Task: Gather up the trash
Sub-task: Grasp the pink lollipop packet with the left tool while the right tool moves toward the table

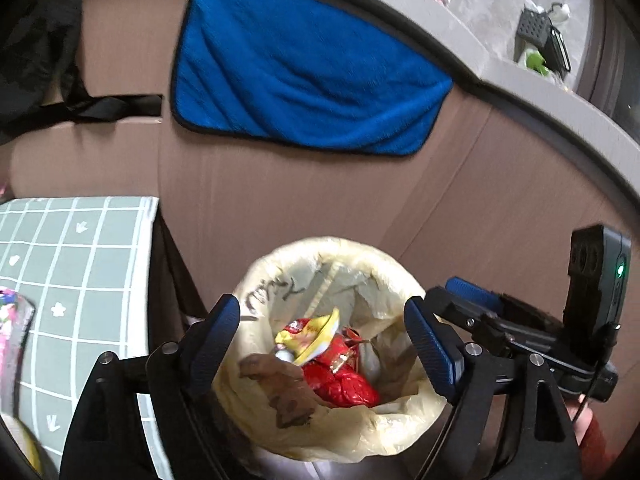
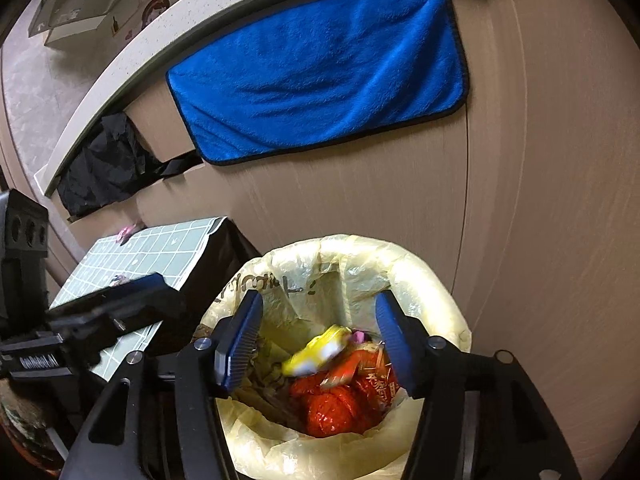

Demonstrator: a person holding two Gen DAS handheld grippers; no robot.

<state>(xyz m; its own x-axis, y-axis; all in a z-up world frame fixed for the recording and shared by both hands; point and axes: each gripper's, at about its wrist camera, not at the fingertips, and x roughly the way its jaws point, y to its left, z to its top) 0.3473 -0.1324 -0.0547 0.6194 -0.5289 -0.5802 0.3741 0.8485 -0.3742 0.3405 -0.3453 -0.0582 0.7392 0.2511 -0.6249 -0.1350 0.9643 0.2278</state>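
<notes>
**Both Grippers Open Above Bin**

The left gripper hangs over the bin with jaws spread wide; nothing is between the pads. The right gripper hangs beside it, jaws parted, also empty. The bin carries a pale yellow liner. Inside lie a yellow wrapper and red wrappers. The yellow wrapper appears blurred in the right wrist view. A table with a checked cover stands just beside the bin. A blue towel hangs on the brown wall behind.
</notes>
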